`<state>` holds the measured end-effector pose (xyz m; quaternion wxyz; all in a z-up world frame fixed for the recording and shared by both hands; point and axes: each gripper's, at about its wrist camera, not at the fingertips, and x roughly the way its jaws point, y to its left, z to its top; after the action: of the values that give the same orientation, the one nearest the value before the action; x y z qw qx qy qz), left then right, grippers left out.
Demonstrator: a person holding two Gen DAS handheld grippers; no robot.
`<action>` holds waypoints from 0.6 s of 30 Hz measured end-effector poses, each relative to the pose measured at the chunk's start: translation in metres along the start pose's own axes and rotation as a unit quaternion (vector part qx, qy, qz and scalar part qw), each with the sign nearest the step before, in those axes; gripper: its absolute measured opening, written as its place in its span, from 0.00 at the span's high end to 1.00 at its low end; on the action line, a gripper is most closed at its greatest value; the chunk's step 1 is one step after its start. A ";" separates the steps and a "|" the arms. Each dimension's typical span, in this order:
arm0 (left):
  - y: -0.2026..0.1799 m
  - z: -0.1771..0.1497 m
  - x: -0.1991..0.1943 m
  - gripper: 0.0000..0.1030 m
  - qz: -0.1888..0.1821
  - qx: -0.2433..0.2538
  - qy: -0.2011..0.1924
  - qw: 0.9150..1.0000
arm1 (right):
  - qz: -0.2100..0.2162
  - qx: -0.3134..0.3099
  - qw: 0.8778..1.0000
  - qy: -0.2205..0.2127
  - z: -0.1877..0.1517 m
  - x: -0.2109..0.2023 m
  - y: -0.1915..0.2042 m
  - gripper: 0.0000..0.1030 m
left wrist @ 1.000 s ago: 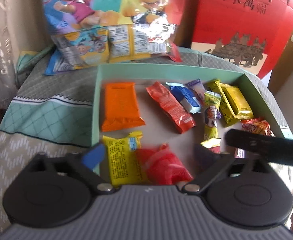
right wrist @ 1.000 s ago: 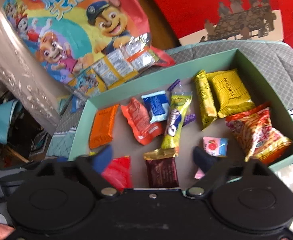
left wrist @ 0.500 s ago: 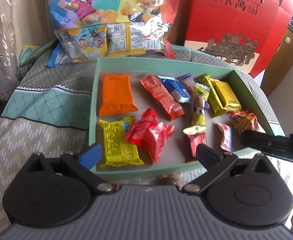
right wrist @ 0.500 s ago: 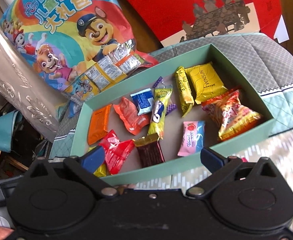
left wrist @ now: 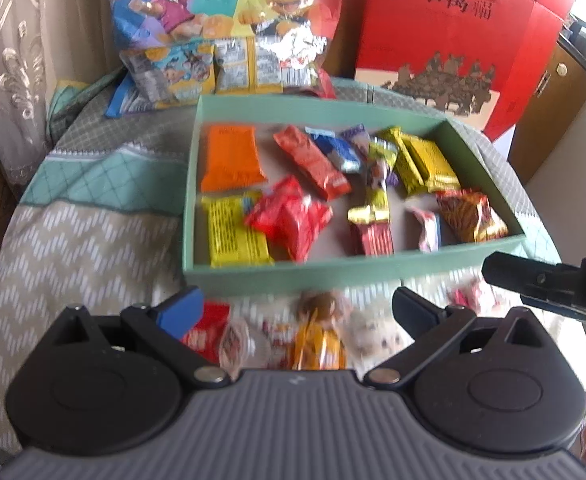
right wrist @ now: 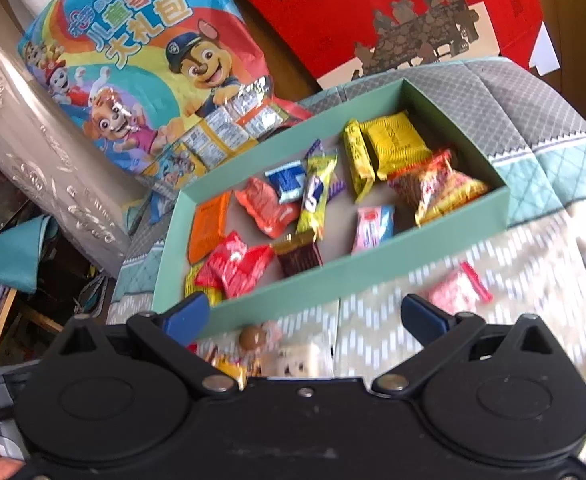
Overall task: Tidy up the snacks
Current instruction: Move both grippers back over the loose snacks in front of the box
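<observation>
Behind green tray (right wrist: 373, 270): cartoon bag (right wrist: 141, 60) reads 儿童零食大礼包; both tools (left wrist: 297, 308) (right wrist: 305, 312) apart, empty

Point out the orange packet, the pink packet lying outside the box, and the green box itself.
orange packet (left wrist: 231, 158): left wrist view, middle of its flat face.
pink packet (right wrist: 458, 290): right wrist view, centre of the wrapper on the cloth.
green box (right wrist: 373, 266): right wrist view, outer face of its near wall.

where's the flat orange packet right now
The flat orange packet lies in the green box's far-left corner in the left wrist view, behind the yellow packet and beside the long red one.
</observation>
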<state>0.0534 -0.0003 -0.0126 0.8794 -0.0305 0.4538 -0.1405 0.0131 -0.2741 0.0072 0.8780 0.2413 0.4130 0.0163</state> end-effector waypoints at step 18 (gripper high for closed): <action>-0.004 -0.091 0.021 0.00 0.012 0.002 0.140 0.990 | 0.001 0.006 0.998 0.059 -0.056 0.005 -0.015 0.00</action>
<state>-0.0097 -0.0028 -0.0818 0.8090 -0.0032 0.5722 -0.1342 -0.0268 -0.2630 -0.0332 0.8506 0.2456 0.4641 0.0283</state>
